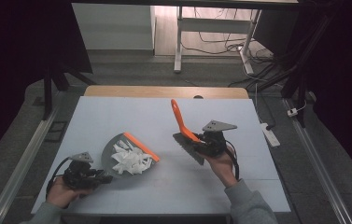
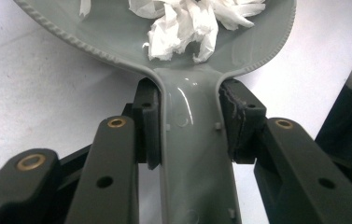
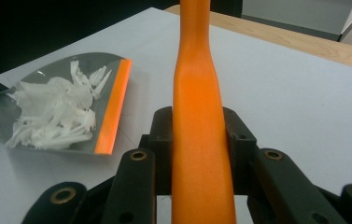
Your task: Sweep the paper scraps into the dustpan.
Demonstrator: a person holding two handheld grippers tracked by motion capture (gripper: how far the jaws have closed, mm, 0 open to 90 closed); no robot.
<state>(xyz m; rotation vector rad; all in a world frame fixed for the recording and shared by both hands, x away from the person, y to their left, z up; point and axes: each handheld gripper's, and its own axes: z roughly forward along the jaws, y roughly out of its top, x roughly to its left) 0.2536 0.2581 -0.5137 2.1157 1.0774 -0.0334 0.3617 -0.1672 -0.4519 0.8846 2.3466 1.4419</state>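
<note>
High view: left tongs (image 1: pixel 100 178) are clamping the grey handle of the dustpan (image 1: pixel 117 154), which is sitting flat on the worktop (image 1: pixel 117 116), left of centre, with the orange lip facing away toward the middle. Paper scraps (image 1: pixel 130 161) are piled inside the pan. Right tongs (image 1: pixel 200 143) are clamped on the orange handle of the brush (image 1: pixel 183 126), holding it off the surface to the right of the pan, bristles pointing down-left, well apart from the pan.

Left gripper view is confirming pads (image 2: pixel 148 126) pressing both sides of the pan handle. Right gripper view is showing the same on the brush handle.

Looks like sweeping is mostly done. For a clean finish: keeping the pan level while lifting so scraps aren't sliding over the lip, and keeping the brush clear of the pile.
</note>
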